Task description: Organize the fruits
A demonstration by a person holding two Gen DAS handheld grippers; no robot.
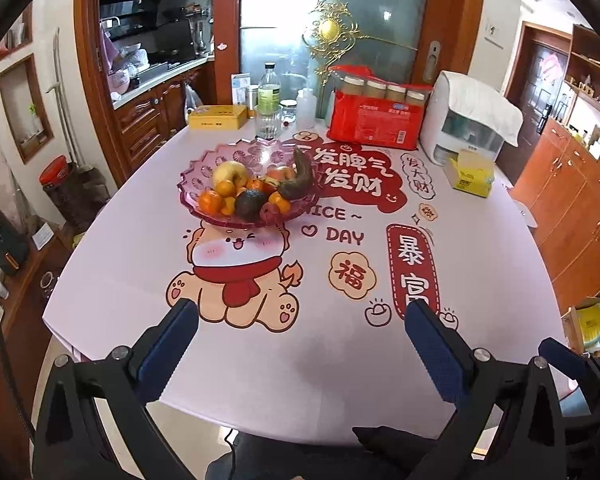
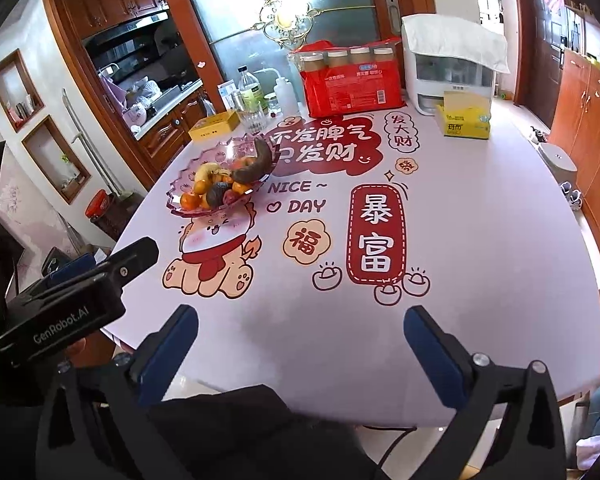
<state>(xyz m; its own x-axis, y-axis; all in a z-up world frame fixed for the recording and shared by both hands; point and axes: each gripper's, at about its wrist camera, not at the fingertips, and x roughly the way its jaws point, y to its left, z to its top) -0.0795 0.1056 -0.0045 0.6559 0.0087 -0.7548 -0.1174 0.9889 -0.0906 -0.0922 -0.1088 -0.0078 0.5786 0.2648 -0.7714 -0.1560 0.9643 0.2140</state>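
fruit (image 1: 247,194): oranges, pale apple, dark avocado, blackened banana, all heaped up | spot: pink glass bowl (image 1: 192,178), table's (image 1: 300,360) far left | left gripper (image 1: 300,346) + right gripper (image 2: 300,346): jaws wide apart, holding nothing

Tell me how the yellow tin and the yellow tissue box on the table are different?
The yellow tin lies flat and low, closed, at the far left behind the fruit bowl; the yellow tissue box is taller, sits far right beside the white appliance, and has tissue poking from its top. The tin is plain, the tissue box has bold print. Both are yellow and rectangular.
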